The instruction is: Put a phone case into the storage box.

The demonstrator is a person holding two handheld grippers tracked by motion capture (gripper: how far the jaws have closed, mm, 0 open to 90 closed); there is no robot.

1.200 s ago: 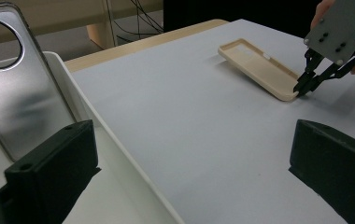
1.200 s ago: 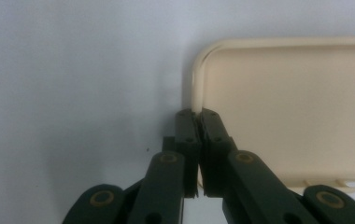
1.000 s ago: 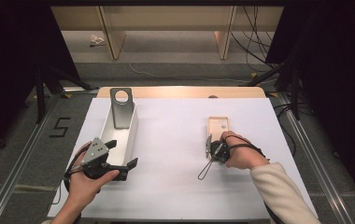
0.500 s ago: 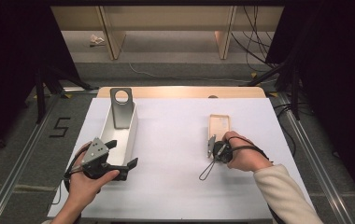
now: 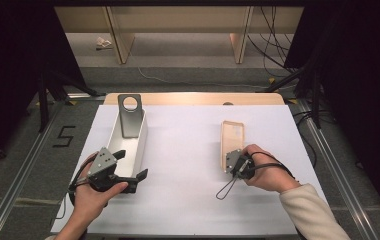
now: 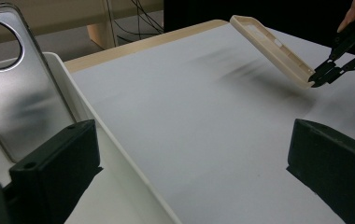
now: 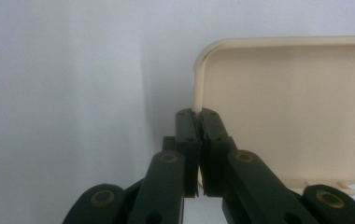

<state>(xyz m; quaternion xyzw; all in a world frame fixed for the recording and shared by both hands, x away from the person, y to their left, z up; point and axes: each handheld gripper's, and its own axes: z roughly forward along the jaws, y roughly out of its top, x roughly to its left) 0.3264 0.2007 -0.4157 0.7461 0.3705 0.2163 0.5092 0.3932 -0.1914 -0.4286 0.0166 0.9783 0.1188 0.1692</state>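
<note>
cream plastic case (image 5: 232,136) sits at about 3 o'clock on the white surface (image 5: 188,150). the right hand-held gripper (image 5: 232,161) is clenched on the case's near edge, its jaws pinching the thin rim. in the left gripper view the case (image 6: 271,49) is tilted, with its near end held by the right hand-held gripper (image 6: 325,74) and lifted off the surface. the left hand-held gripper (image 5: 128,165) is at 8 o'clock with its jaws spread wide, grasping nothing. one jaw is over the near end of a white tray (image 5: 137,142). a grey case (image 5: 130,115) leans in the tray's far end, at 10 o'clock.
</note>
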